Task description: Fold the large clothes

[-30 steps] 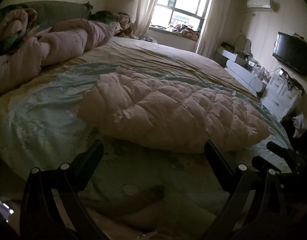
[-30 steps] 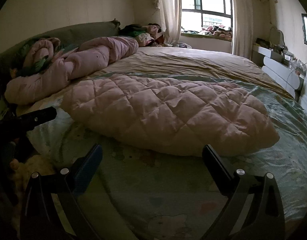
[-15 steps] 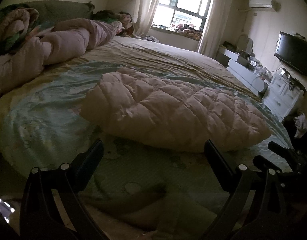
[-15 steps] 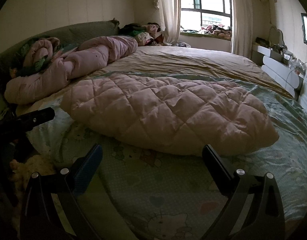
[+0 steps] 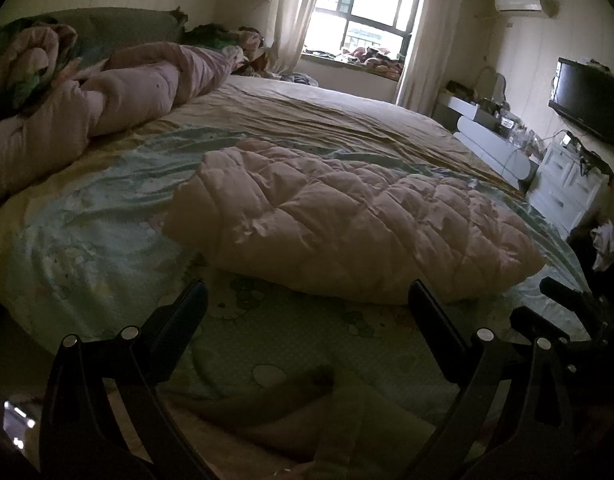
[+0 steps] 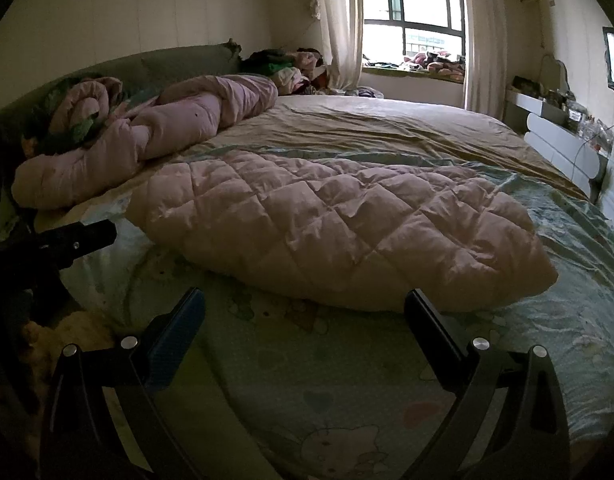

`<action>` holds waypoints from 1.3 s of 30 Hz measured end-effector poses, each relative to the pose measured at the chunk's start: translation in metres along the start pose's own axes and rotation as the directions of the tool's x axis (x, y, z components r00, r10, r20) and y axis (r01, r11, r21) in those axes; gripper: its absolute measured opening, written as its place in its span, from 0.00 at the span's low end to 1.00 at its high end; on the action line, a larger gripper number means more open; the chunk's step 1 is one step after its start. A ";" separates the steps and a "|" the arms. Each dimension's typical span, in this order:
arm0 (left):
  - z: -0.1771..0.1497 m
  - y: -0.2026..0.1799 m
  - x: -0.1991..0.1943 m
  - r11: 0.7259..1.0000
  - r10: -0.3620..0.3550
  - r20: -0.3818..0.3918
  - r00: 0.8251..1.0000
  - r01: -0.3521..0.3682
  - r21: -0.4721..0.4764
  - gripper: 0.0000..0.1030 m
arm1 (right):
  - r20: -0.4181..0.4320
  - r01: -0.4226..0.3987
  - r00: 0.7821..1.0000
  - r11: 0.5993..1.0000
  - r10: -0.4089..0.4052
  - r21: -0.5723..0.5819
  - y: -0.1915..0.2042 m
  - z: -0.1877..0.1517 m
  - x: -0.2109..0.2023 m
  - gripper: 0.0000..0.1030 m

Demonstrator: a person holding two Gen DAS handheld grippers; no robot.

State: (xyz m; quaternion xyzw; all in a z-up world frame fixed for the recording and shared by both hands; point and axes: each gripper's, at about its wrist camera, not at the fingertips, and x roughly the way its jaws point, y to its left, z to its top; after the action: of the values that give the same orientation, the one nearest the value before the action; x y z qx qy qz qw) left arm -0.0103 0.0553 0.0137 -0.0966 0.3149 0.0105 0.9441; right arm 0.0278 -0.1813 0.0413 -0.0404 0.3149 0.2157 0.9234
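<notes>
A wide bed [image 5: 347, 120] filled most of both views, its far half covered by a tan sheet [image 6: 367, 128] and its near half by a pale green sheet printed with cartoon figures [image 6: 307, 380]. On that green sheet lay the task's garment, a pink quilted coat [image 5: 347, 232], folded into a long puffy bundle that ran from the left-centre toward the right edge of the bed; the right wrist view showed the same pink quilted coat [image 6: 327, 228] resting flat, touched by neither tool. Along the far left side of the bed, a rolled pink duvet [image 6: 147, 136] lay against a green headboard [image 6: 167, 64]. A curtained window [image 5: 367, 16] stood on the far wall, with heaped clothes on its sill. On the right wall hung a dark television [image 5: 587, 100] above white drawers [image 5: 563, 176], and an air conditioner [image 5: 519, 0] sat high near the ceiling.

The left gripper [image 5: 307, 300] hovered above the near edge of the bed, jaws spread wide with nothing between them, short of the coat. The right gripper [image 6: 305, 308] did likewise, jaws released and apart, empty, just near of the coat's near edge. Each tool appeared at the edge of the other's view.
</notes>
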 end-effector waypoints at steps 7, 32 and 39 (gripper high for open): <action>0.000 -0.001 -0.001 1.000 0.008 0.002 1.000 -0.008 -0.004 0.91 | 0.008 0.003 1.000 1.000 -0.003 -0.001 0.003 0.002 -0.004 0.96; 0.000 0.000 -0.003 0.999 0.042 -0.003 0.999 -0.042 0.001 0.91 | 0.009 0.008 1.000 1.000 -0.008 0.002 0.007 0.002 -0.005 0.96; 0.001 0.003 -0.003 0.999 0.052 -0.002 0.999 -0.052 -0.002 0.91 | 0.003 0.012 1.000 1.000 -0.012 0.000 0.008 0.001 -0.005 0.96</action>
State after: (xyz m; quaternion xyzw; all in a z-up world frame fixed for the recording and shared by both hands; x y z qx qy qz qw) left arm -0.0125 0.0583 0.0163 -0.0891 0.3181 0.0351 0.9432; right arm 0.0217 -0.1759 0.0456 -0.0418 0.3135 0.2104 0.9250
